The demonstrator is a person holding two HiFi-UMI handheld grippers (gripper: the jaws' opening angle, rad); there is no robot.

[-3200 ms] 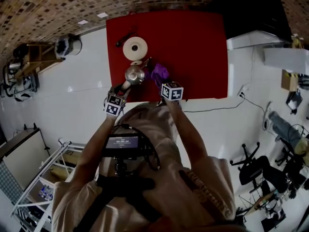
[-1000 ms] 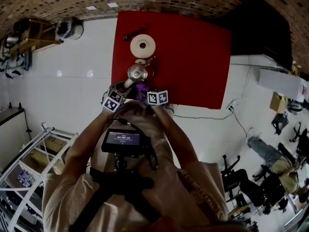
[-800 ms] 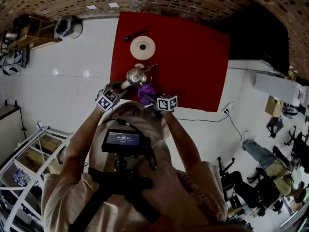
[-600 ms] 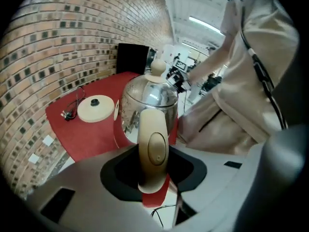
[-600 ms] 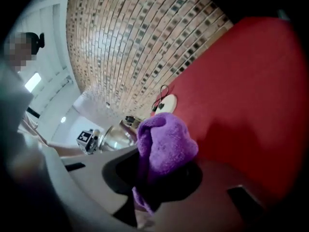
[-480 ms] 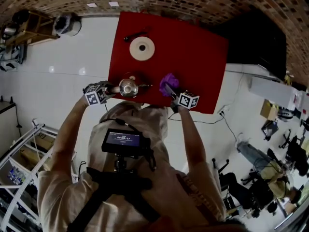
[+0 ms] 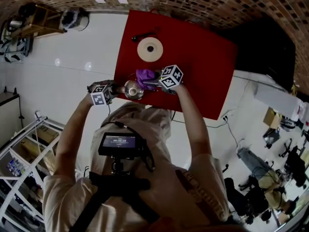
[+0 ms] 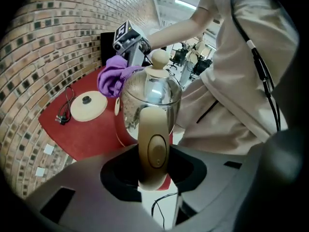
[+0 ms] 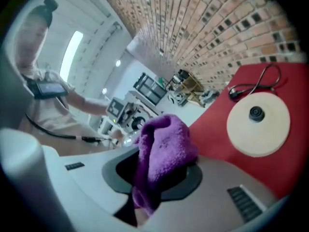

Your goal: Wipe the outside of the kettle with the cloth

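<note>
Item: kettle (image 8: 150, 93), steel, likely slippery; my left claw (image 8: 153, 173) clamps its handle (image 8: 154, 139) (best hold); right claw (image 9: 155, 178) pinches soft cloth (image 9: 164, 146).

Right tool (image 9: 159, 178) grips purple cloth (image 9: 161, 149).

You wear a loose, creased beige shirt (image 7: 166, 190) with short sleeves (image 7: 212, 178). Black harness straps (image 7: 120, 186) cross your chest and carry a small black monitor (image 7: 117, 144) with a lit screen. A thin black cable (image 7: 151, 159) loops beside it. Your left gripper (image 7: 115, 88) and right gripper (image 7: 150, 81) each bear a white cube with black square markers: the left cube (image 7: 100, 96), the right cube (image 7: 170, 76). Seen close, each shell is smooth pale grey plastic with a black oval recess (image 9: 190, 178) round the jaws. The right one also shows a dark slotted grille (image 9: 244, 202).
</note>
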